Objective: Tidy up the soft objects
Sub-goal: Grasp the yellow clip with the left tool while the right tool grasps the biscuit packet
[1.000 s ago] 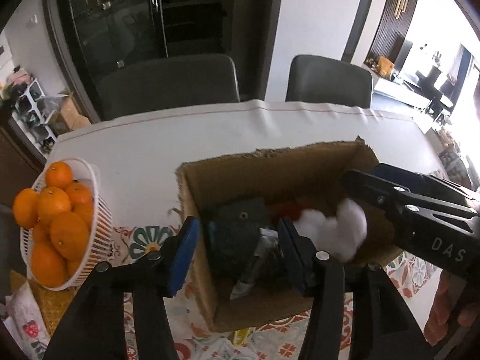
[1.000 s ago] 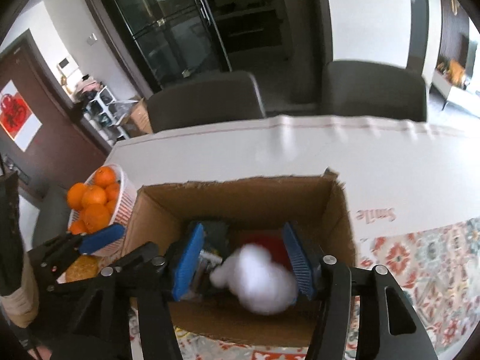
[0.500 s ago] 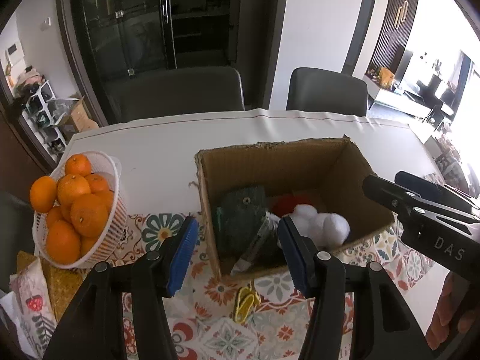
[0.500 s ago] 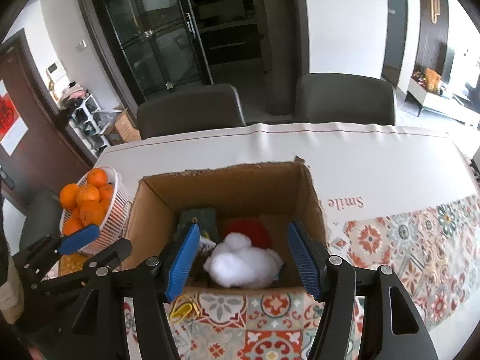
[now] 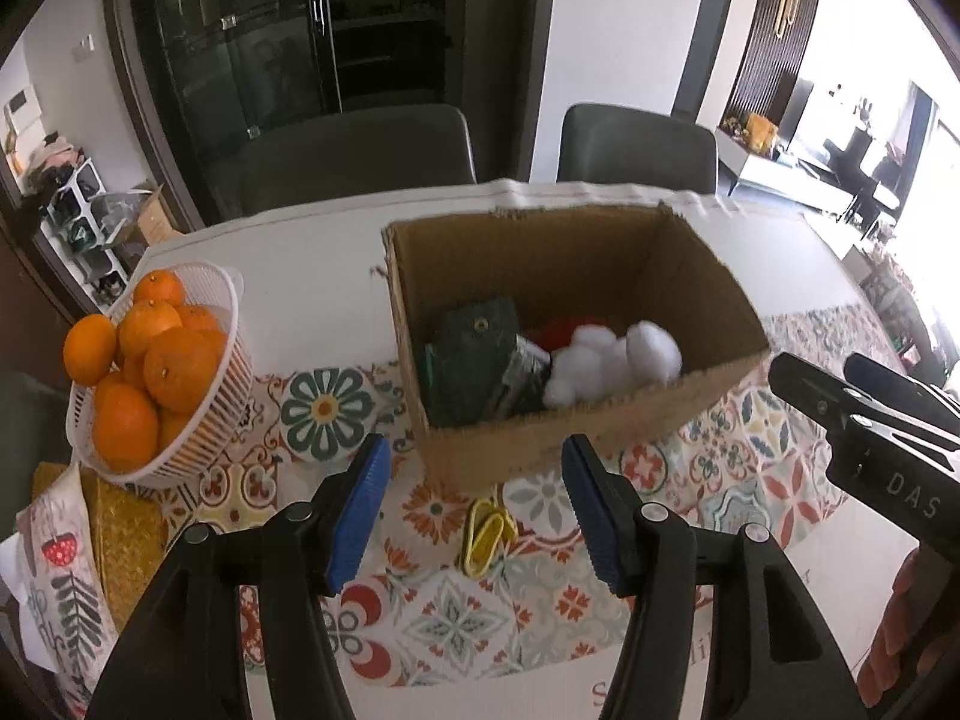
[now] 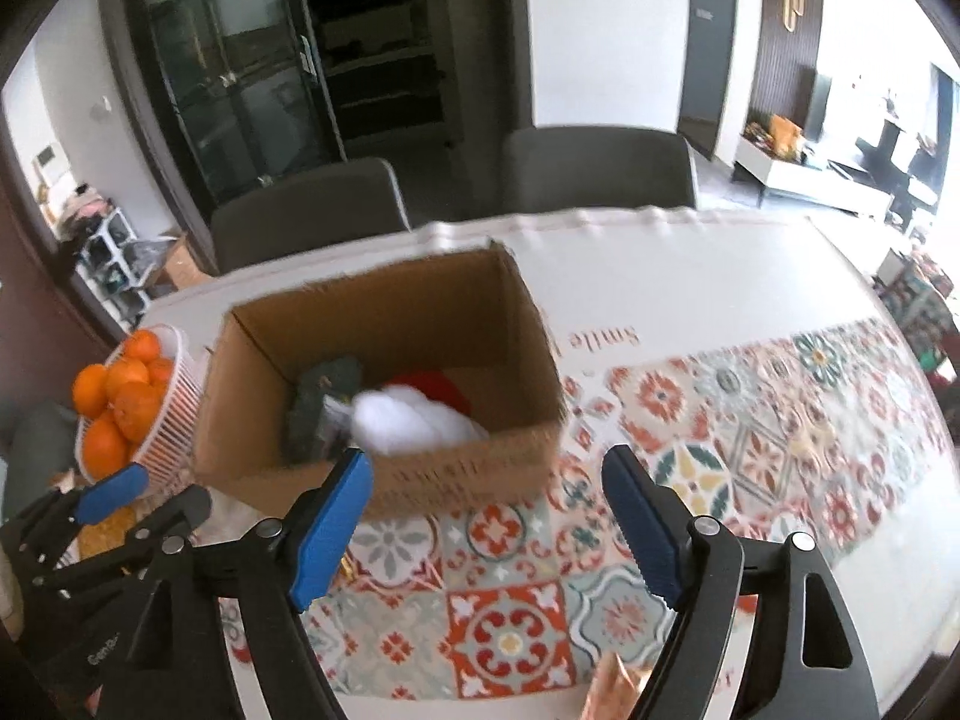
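An open cardboard box (image 5: 558, 258) (image 6: 420, 474) stands on the patterned tablecloth. Inside lie a white fluffy cotton lump (image 5: 612, 360) (image 6: 414, 420), a dark green cloth item (image 5: 474, 354) (image 6: 324, 402) and a red soft item (image 5: 558, 330) (image 6: 438, 387). My left gripper (image 5: 477, 504) is open and empty, in front of the box. My right gripper (image 6: 486, 522) is open and empty, in front of the box and to the right; it also shows in the left wrist view (image 5: 864, 414). A small yellow item (image 5: 483, 534) lies on the cloth near my left gripper.
A white basket of oranges (image 5: 198, 420) (image 6: 174, 438) stands left of the box. A yellow woven mat (image 5: 129, 546) and a printed cloth (image 5: 60, 600) lie at the front left. Two grey chairs (image 5: 354, 150) (image 5: 636, 144) stand behind the table.
The white cotton lump left my right gripper and now lies in the box. Both grippers have pulled back and up from the box; the right one has shifted right.
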Tool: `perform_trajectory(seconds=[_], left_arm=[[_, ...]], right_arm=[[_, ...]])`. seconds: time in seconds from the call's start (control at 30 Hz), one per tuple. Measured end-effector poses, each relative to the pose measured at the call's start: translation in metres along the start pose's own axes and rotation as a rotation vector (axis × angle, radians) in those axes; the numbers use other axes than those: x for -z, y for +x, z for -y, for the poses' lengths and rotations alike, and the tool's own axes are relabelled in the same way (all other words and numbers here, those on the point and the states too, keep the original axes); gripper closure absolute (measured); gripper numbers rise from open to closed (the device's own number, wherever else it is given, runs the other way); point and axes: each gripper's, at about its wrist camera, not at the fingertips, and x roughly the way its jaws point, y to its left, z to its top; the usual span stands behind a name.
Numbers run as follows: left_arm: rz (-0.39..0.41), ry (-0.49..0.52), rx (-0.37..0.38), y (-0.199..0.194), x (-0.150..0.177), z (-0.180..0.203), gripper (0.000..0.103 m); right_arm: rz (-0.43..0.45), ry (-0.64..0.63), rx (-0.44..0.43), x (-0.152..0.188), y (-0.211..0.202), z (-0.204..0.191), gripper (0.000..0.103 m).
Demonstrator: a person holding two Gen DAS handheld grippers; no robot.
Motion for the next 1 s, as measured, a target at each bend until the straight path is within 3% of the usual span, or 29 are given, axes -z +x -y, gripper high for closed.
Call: perform_trajectory(seconds=[0.3, 0.5, 0.77, 1.0], left_arm=[[-0.07, 0.028, 0.004, 0.019, 0.019, 0.005, 0.042], [-0.123, 0.069, -0.022, 0.042, 0.036, 0.012, 0.037], [-0.171, 0.107, -0.018, 0.067, 0.049, 0.02, 0.035], [-0.174, 0.181, -0.026, 0.088, 0.061, 0.031, 0.028]], right_arm=[[-0.083, 0.147, 0.101, 0.036, 0.011, 0.024, 0.022], [-0.107, 0.209, 0.246, 0.062, 0.017, 0.038, 0.014], [-0.192, 0.327, 0.281, 0.093, 0.033, 0.056, 0.014], [-0.24, 0.383, 0.318, 0.119, 0.047, 0.067, 0.014]])
